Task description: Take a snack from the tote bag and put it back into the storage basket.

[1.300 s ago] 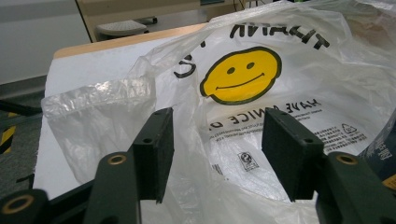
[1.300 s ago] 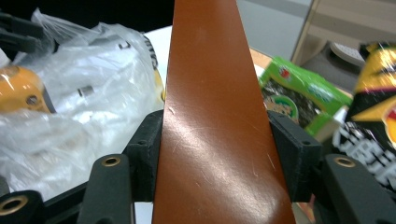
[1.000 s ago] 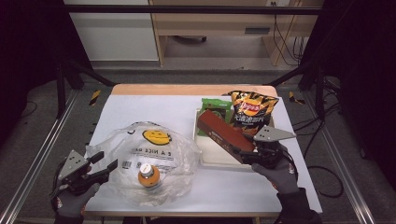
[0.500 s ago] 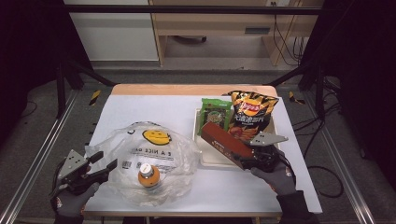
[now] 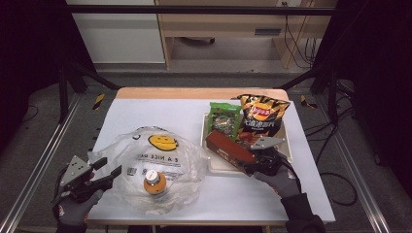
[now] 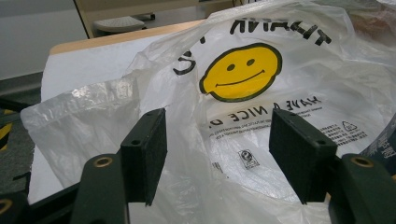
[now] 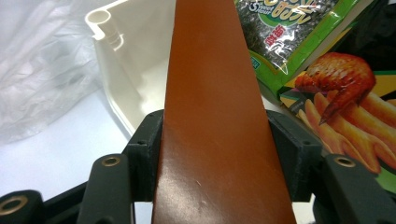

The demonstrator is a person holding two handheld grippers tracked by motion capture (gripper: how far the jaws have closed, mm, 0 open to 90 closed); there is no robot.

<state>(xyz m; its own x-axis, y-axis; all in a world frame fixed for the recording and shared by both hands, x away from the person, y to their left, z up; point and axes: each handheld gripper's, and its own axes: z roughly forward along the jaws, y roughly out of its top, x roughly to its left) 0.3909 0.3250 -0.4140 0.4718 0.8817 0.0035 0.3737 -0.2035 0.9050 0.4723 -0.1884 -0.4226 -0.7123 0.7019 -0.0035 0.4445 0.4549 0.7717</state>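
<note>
A long red-brown box [image 5: 227, 148] slants over the white tray's [image 5: 214, 168] near left corner, and my right gripper [image 5: 250, 168] is shut on its near end. In the right gripper view the box [image 7: 210, 84] fills the gap between both pads of that gripper [image 7: 215, 140], above the tray's rim [image 7: 116, 60]. A clear plastic bag [image 5: 160, 158] printed with a yellow smiley lies at the table's left, and an orange-capped bottle [image 5: 154, 182] sits inside it. My left gripper [image 5: 106, 173] stands open at the bag's left edge. Its pads [image 6: 147, 149] are apart with bag film [image 6: 243, 79] just ahead.
A green seaweed packet [image 5: 224, 120] and a black-and-yellow crisp bag [image 5: 262, 116] lean in the back of the tray. The white table [image 5: 160, 114] ends in a wooden strip at the far side; metal rails and dark floor flank it.
My right gripper has come down and a little toward the tray with the red-brown box, which now lies lower. The left gripper and the bag have not moved.
</note>
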